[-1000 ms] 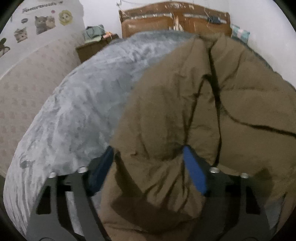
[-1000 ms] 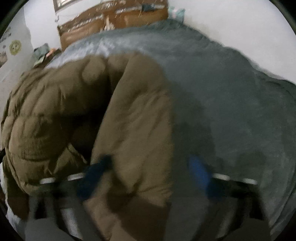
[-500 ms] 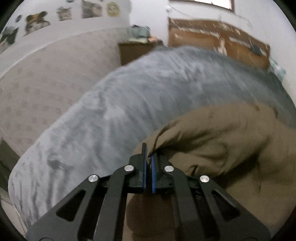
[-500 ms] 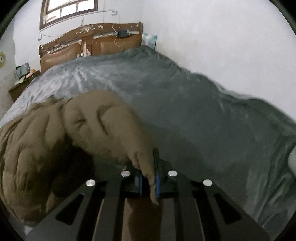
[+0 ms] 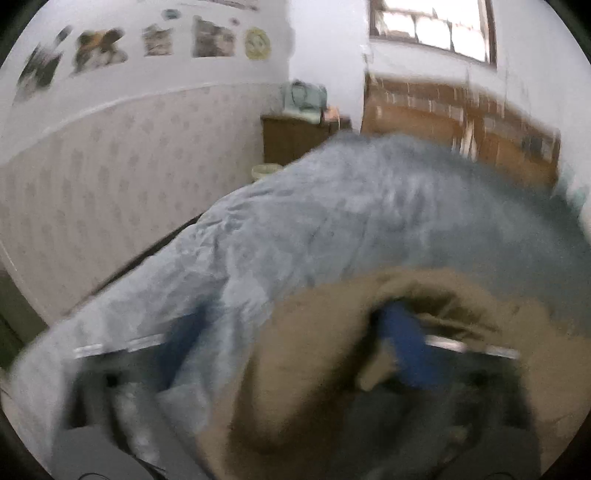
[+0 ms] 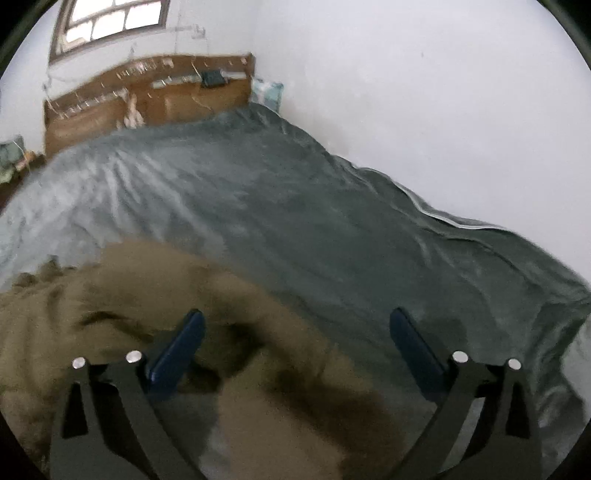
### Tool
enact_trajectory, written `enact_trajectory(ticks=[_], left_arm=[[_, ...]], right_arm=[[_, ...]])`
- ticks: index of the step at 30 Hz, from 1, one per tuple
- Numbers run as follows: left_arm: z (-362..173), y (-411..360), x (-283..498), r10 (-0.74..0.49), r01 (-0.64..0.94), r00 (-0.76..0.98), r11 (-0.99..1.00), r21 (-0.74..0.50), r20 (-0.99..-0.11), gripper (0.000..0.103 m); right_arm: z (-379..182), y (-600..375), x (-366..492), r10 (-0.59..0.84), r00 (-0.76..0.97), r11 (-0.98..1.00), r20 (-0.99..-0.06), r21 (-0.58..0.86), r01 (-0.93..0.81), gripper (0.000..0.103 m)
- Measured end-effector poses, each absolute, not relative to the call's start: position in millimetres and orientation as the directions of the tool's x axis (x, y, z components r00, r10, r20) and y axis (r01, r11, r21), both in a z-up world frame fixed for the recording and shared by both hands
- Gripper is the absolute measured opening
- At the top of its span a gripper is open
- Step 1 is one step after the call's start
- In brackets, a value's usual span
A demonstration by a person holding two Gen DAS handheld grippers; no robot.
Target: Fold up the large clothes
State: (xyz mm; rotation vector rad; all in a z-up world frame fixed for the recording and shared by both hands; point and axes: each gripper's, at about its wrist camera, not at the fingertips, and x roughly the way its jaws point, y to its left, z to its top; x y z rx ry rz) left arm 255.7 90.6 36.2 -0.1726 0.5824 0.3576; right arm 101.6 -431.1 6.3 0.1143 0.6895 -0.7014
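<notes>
Both views look down a bed spread with a grey, plush, softly creased blanket (image 6: 295, 206). At its near end lies a bulky olive-brown padded jacket (image 6: 110, 295), matte and puffy, heaped in rounded folds with dark hollows between them. Right wrist view: the right gripper (image 6: 295, 332) shows two black, cut-out metal arms with silver bolt heads and flat blue pads; its jaws are opening and stand wide apart, the left pad over the jacket's folds, the right pad over bare blanket, neither pressing on cloth. Left wrist view, heavily motion-blurred: the left gripper (image 5: 295, 328) likewise has its jaws opening and spread wide, one blue pad against the blanket at left, the other among the jacket's (image 5: 325, 369) folds at right; the blur hides whether that pad touches the cloth. At the far end stands a brown wooden headboard (image 6: 147, 99) with panelled sections, a window (image 6: 114, 22) above it. Far left, a dark wooden nightstand (image 5: 295, 136) stands beside a patterned wall with animal pictures (image 5: 99, 51).
</notes>
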Motion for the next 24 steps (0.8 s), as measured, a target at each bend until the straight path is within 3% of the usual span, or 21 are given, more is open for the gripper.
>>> enact_trajectory(ticks=[6, 9, 11, 15, 19, 24], left_arm=[[30, 100, 201, 0.227, -0.336, 0.814, 0.935, -0.115, -0.535, 0.100], [23, 79, 166, 0.183, -0.265, 0.847, 0.959, -0.099, -0.500, 0.100], [12, 52, 141, 0.137, -0.185, 0.852, 0.982, -0.047, -0.505, 0.100], [-28, -2, 126, 0.038, -0.022, 0.801, 0.999, 0.034, -0.597, 0.100], [-77, -40, 126, -0.007, 0.055, 0.667, 0.998, 0.040, -0.745, 0.100], [-98, -53, 138, -0.011, 0.063, 0.630, 0.997, 0.037, -0.777, 0.100]], right_arm=[[9, -401, 52, -0.447, 0.681, 0.834, -0.580, 0.006, 0.552, 0.101], [-7, -369, 32, -0.300, 0.749, 0.904, -0.591, 0.076, 0.422, 0.101], [-27, -355, 34, -0.171, 0.739, 0.932, -0.652, 0.137, 0.337, 0.101], [-82, -329, 41, 0.002, 0.632, 0.937, -0.775, 0.223, 0.271, 0.101], [-116, -309, 54, 0.128, 0.571, 0.927, -0.811, 0.302, 0.221, 0.101], [-136, -290, 75, 0.125, 0.528, 0.948, -0.840, 0.258, 0.186, 0.101]])
